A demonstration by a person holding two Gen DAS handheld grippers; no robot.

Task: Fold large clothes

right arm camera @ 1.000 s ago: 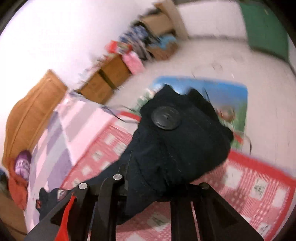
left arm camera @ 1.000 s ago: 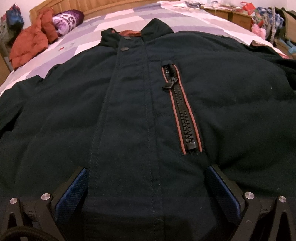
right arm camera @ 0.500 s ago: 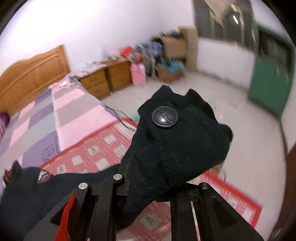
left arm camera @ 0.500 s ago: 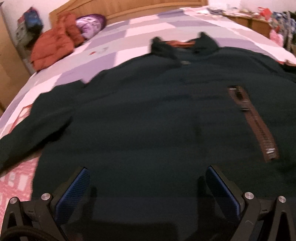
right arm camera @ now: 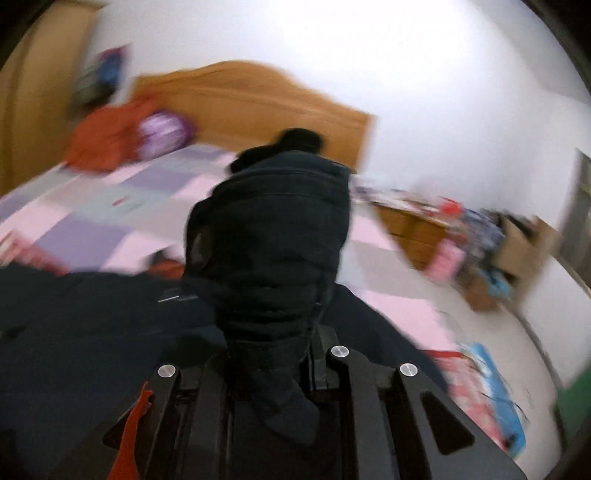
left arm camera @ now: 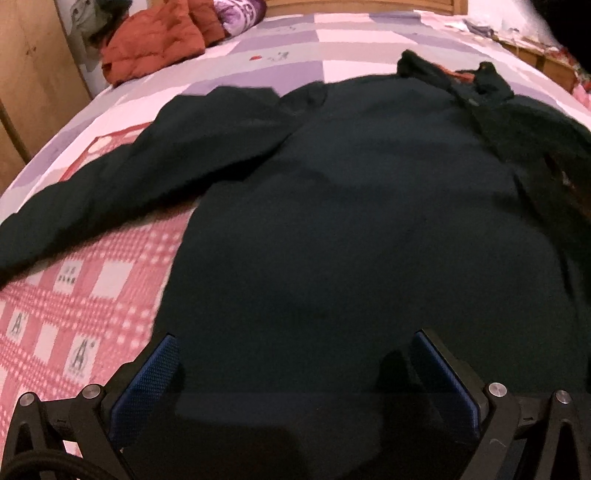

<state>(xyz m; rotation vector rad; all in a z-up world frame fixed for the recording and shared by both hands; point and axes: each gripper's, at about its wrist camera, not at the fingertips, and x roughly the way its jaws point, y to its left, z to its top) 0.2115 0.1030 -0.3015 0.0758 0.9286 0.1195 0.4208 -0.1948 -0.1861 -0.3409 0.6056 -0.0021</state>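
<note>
A large dark navy jacket lies front-up on the bed, collar at the far end. Its left sleeve stretches out to the left over the pink checked cover. My left gripper is open and empty, its blue pads just above the jacket's lower hem. In the right wrist view my right gripper is shut on the jacket's other sleeve cuff, which stands bunched up in front of the camera above the jacket body.
An orange-red coat and a purple pillow lie near the wooden headboard. A wooden wardrobe stands at the left. Low drawers, boxes and clutter line the wall to the right of the bed.
My left gripper has slid left along the hem, so the chest zipper has left the centre. My right gripper has swung the cuff round from facing the floor towards the headboard, over the jacket.
</note>
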